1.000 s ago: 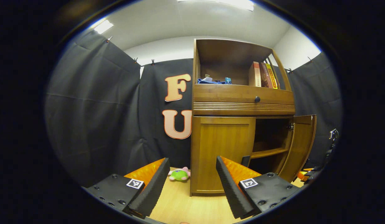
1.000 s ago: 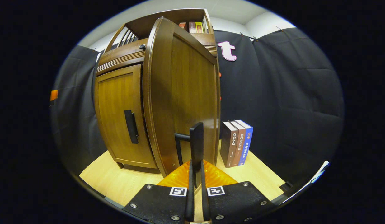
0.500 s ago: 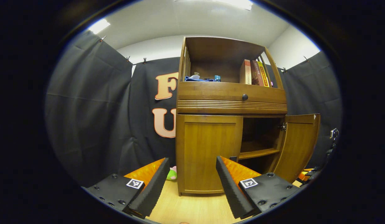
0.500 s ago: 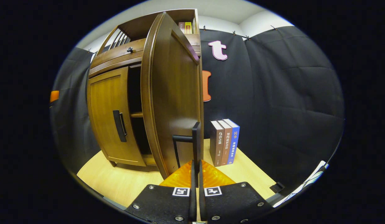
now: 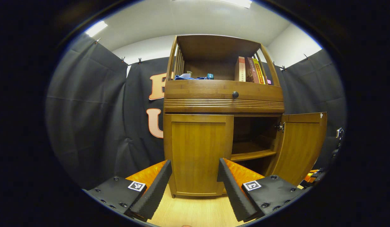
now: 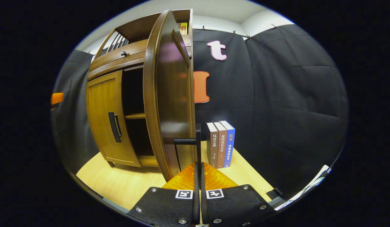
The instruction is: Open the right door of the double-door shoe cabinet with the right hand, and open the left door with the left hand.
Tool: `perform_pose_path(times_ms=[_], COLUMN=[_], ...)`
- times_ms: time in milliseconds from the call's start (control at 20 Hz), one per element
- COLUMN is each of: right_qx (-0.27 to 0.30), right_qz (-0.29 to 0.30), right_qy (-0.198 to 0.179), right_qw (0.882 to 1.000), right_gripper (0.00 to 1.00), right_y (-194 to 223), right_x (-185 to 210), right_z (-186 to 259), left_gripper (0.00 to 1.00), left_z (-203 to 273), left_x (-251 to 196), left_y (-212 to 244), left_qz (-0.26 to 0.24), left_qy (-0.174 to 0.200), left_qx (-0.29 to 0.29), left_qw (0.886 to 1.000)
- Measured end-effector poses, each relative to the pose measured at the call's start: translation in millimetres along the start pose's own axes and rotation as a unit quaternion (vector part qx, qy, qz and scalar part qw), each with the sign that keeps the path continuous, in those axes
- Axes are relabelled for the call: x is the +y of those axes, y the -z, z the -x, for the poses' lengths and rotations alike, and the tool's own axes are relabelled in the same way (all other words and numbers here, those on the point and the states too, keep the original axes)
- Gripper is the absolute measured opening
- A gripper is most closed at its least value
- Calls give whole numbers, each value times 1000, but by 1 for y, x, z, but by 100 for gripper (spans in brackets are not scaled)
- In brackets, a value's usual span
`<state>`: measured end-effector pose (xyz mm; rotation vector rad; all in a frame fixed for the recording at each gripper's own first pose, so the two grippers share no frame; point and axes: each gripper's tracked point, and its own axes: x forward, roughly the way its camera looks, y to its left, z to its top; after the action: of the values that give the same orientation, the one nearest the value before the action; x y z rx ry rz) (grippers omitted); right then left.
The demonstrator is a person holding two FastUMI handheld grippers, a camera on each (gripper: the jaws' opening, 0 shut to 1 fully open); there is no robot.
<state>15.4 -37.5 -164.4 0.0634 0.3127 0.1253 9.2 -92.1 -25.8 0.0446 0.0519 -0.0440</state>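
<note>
Since the earlier frames the right door [image 6: 169,104] has swung further out, so that in the right gripper view it now stands nearly edge-on in the middle of the frame and more of the dark shelf space shows to its left. The right gripper [image 6: 198,176], at bottom centre, is pinched tight on the right door's handle [image 6: 198,143], both fingers pressing the upright bar. In the left gripper view the cabinet [image 5: 223,97] has drifted toward the centre of the frame; the left door [image 5: 198,151] sits shut at lower centre, with the right door hanging open at lower right. The left gripper [image 5: 194,186] is spread wide and holds nothing, its fingers framing the left door without touching it.

Both doors look like stiff wooden panels on hinges, likely light to swing but rigid, so any pull should follow the hinge arc. The left door's handle [image 6: 114,127], a slim dark vertical bar near its inner edge, seen at middle left of the right gripper view, seems the sensible grip; smooth, so clamp it squarely.
</note>
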Motion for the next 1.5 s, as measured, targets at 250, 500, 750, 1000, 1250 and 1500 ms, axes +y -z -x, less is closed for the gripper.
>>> perform_pose_path(times_ms=[250,500,750,1000,1250,1500], right_qx=[-4,-8,-5,-3,-17,-30], right_qz=[2,-2,-5,-25,-23,-22], right_qy=[-21,-45,-71,-75,-67,-32], right_qw=[1000,999,997,997,997,999], right_gripper=[1,1,11,4,7,10], right_y=[-2,-2,-5,-5,-12,-26], right_x=[-15,-31,-46,-65,-73,-91], right_z=[-3,-2,-7,-4,10,26], left_gripper=[95,95,95,95,95,95], left_z=[-5,-6,-12,-28,-50,-81], left_x=[-25,-46,-68,-85,-97,-101], left_y=[3,12,19,34,55,79], left_qz=[-2,1,2,5,5,15], left_qy=[0,-5,-11,-3,10,18], left_qx=[2,10,18,21,19,24], left_qw=[1000,1000,1000,1000,1000,999])
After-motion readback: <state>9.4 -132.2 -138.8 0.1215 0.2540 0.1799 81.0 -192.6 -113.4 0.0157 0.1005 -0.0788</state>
